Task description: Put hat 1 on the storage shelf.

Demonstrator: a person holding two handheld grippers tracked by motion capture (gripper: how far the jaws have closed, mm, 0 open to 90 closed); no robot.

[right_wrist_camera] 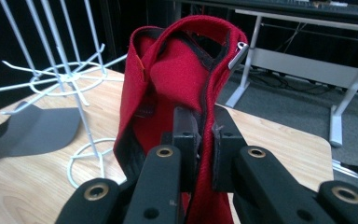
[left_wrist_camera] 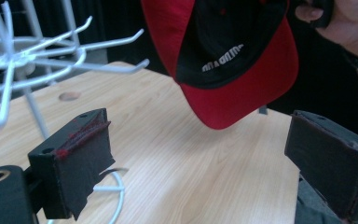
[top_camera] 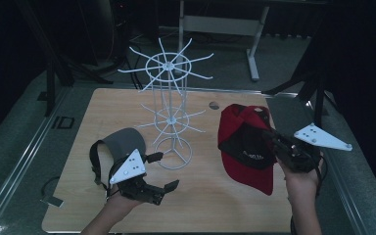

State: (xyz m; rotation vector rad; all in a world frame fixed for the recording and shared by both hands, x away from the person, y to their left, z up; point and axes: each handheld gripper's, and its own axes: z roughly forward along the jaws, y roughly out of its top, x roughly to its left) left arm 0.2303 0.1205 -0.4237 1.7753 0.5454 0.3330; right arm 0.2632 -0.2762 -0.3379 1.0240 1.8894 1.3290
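Bare wooden table (top_camera: 210,196) between both tongs; left gripper (top_camera: 159,171) released, white wire rack (top_camera: 172,115) just beyond; right gripper (top_camera: 274,142) grasping red cap (top_camera: 247,147).

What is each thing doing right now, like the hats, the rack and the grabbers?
Red cap: lifted off the table, pinched by the right gripper.
Grey cap: lying on the table, nothing holding it.
White wire rack: standing upright, hooks bare.
Left gripper: jaws open, nothing between them.
Right gripper: shut on the red cap.
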